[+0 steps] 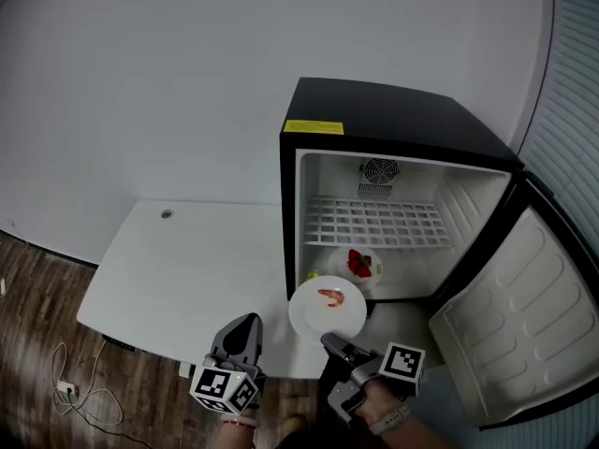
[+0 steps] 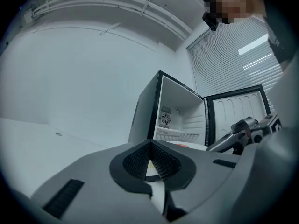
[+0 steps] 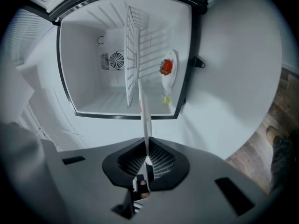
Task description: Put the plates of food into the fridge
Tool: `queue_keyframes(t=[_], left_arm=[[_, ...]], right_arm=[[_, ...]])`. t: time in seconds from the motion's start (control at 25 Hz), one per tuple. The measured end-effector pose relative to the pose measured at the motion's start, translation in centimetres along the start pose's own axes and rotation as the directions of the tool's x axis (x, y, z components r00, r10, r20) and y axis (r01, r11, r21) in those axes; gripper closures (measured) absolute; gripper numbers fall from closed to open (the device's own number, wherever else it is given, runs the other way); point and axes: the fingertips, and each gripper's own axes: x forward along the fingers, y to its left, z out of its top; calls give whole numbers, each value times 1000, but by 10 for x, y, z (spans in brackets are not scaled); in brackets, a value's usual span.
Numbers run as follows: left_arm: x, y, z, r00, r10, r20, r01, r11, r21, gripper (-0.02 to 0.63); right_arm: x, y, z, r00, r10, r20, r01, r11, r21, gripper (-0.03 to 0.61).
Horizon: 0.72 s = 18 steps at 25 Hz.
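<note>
A white plate with a shrimp (image 1: 328,309) hangs just in front of the open black mini fridge (image 1: 402,129). My right gripper (image 1: 331,341) is shut on the plate's near rim. In the right gripper view the plate (image 3: 143,111) shows edge-on as a thin white line running from the right gripper (image 3: 147,160) toward the fridge (image 3: 93,87). A second plate with a strawberry (image 1: 359,266) lies on the fridge floor, also seen as the strawberry plate (image 3: 169,71). My left gripper (image 1: 246,321) is shut and empty over the table's front edge, left of the plate.
The fridge door (image 1: 524,325) swings wide open to the right. A wire shelf (image 1: 379,221) spans the upper fridge. A small yellow piece (image 1: 314,276) lies at the fridge's front left. The white table (image 1: 178,269) stretches left; wooden floor lies below.
</note>
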Motion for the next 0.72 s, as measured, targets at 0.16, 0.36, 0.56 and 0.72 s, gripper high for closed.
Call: queue_keyframes(t=[0.16, 0.36, 0.56, 0.72], left_arm=[[32, 4, 2, 1000, -27, -8, 28, 1000, 6, 606], [68, 16, 6, 999, -37, -15, 37, 999, 3, 606], [100, 30, 12, 998, -53, -19, 53, 999, 2, 606], [122, 37, 18, 997, -71, -11, 71, 997, 1, 606]], right_arm=[[1, 28, 21, 1000, 27, 13, -26, 999, -24, 563], [7, 57, 47, 998, 58, 31, -56, 997, -61, 562], [19, 75, 71, 997, 59, 56, -54, 995, -86, 561], [33, 83, 88, 995, 51, 80, -45, 995, -85, 562]])
